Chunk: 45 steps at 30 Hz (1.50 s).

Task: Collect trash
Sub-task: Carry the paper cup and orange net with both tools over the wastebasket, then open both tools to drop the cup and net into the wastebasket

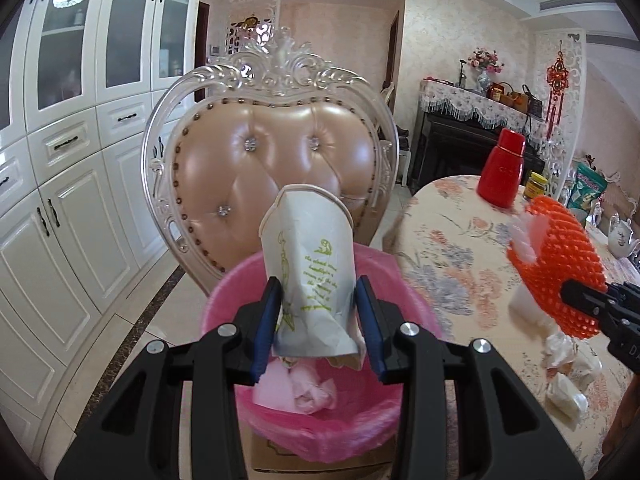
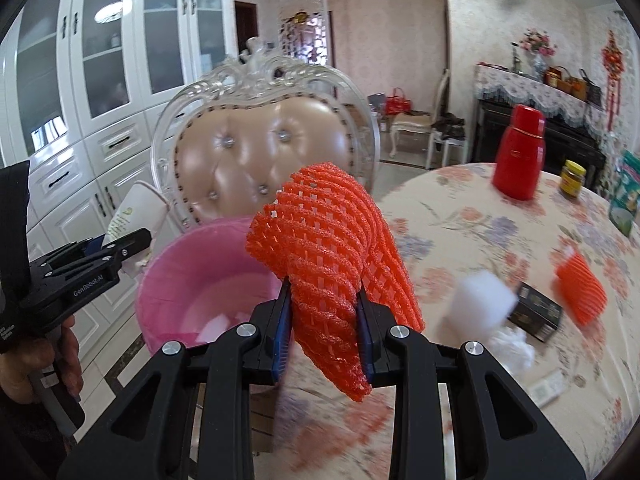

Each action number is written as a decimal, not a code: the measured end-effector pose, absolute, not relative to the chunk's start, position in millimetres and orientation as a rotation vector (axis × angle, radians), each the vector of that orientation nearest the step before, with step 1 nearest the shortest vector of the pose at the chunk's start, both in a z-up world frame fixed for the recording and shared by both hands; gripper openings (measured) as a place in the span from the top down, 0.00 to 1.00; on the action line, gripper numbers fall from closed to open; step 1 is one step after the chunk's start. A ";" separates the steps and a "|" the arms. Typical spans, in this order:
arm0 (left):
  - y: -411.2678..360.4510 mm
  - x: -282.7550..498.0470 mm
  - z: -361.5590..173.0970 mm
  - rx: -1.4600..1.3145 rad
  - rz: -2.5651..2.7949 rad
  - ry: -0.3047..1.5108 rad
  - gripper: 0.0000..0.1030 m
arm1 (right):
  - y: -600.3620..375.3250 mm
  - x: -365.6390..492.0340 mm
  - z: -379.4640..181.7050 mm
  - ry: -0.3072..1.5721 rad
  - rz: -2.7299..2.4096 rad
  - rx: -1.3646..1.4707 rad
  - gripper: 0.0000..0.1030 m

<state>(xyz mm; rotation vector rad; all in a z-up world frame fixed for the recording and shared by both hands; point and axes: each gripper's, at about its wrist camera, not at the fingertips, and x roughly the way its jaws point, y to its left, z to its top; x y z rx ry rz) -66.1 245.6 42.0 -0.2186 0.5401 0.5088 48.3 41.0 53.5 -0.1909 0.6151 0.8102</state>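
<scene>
A crushed paper cup [image 1: 310, 264] is clamped between the blue pads of the left gripper [image 1: 318, 322]; the jaws are partly closed on its lower half; its long axis runs away from the camera and upward, with the flattened open rim pointing toward the padded chair [image 1: 272, 160] and the base nearest the gripper. The cup is held directly over the pink-lined trash bin [image 1: 320, 420], in which crumpled pink and white paper is seen; the bin stands between the chair and the edge of the floral table [image 1: 460, 248].

An orange foam fruit net [image 2: 332, 276] is pinched in the right gripper [image 2: 324, 332]; the jaws are drawn tight on its middle; its long axis is tilted, with the upper end folded over toward the chair and the lower end hanging down past the pads toward the camera. The net is held above the table edge, just beside the bin.

On the table are noted: a second orange net [image 2: 580, 288], a white foam piece [image 2: 484, 300], a dark box [image 2: 538, 314], crumpled tissue [image 2: 512, 346], a red flask [image 2: 518, 152], a yellow-lidded jar [image 2: 572, 178].
</scene>
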 end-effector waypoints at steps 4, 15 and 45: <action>259.0 -71.4 43.3 -0.220 0.520 0.539 0.63 | 71.1 44.8 51.8 0.619 0.846 -0.211 0.73; 282.7 -72.8 38.4 -0.238 0.523 0.550 0.70 | 128.5 44.8 35.8 0.653 0.908 -0.260 0.72; 254.2 -74.4 47.7 -0.152 0.576 0.408 0.30 | 89.4 59.8 19.9 0.670 0.810 -0.235 0.37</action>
